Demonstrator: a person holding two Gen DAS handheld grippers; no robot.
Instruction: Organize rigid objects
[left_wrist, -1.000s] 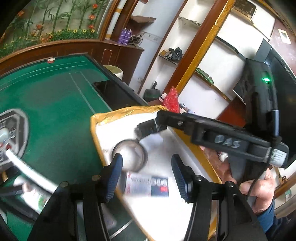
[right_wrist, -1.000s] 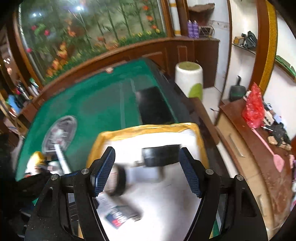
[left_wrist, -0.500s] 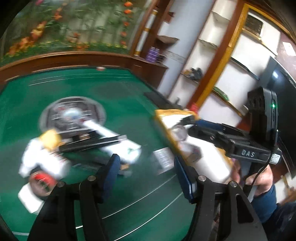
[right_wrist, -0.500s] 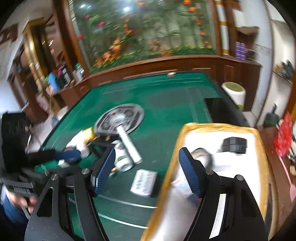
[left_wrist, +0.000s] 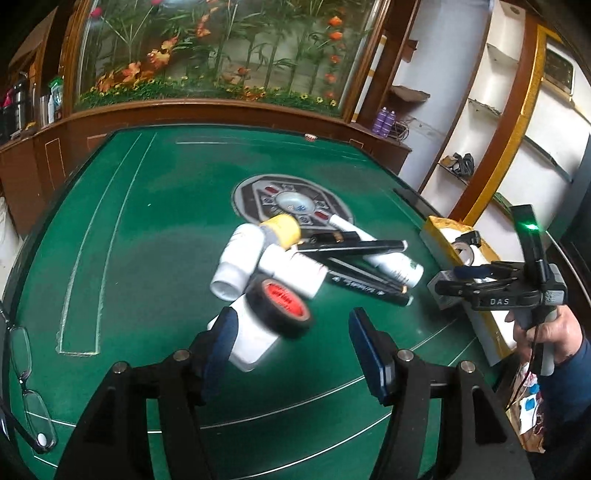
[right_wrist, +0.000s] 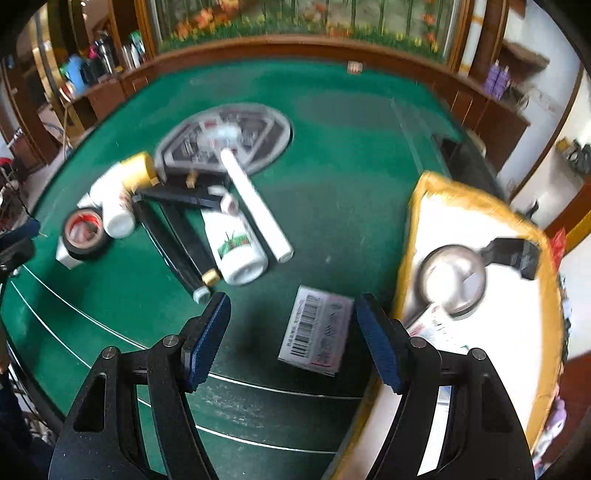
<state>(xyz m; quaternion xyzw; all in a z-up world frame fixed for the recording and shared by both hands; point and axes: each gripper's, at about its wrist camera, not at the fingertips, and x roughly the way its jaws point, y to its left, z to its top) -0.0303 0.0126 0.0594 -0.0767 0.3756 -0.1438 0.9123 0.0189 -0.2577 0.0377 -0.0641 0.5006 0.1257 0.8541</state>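
So the left gripper (left_wrist: 293, 349) is hanging over the green felt table (left_wrist: 140, 236) with its jaws apart and nothing between them — they've just been opening a bit more. Just past its left fingertip a roll of black tape (left_wrist: 281, 302) with a red core is leaning on a white bottle (left_wrist: 251, 339), and beyond that the rest of the pile is lying: more white bottles, one with a yellow cap (left_wrist: 282, 229), plus a couple of long black boxes (left_wrist: 364, 282). Off to the right of its fingers a hand (left_wrist: 546, 332) is holding the other gripper.

The right gripper (right_wrist: 293, 341) is also sitting open and empty. A small white carton with a barcode (right_wrist: 317, 330) is lying flat on the felt between its fingers, nearer the right one, not touched. To the right of that finger a yellow-rimmed white tray (right_wrist: 417, 206) is holding a round metal lid-like thing (right_wrist: 452, 278) and a black block (right_wrist: 513, 254) — both blurry.
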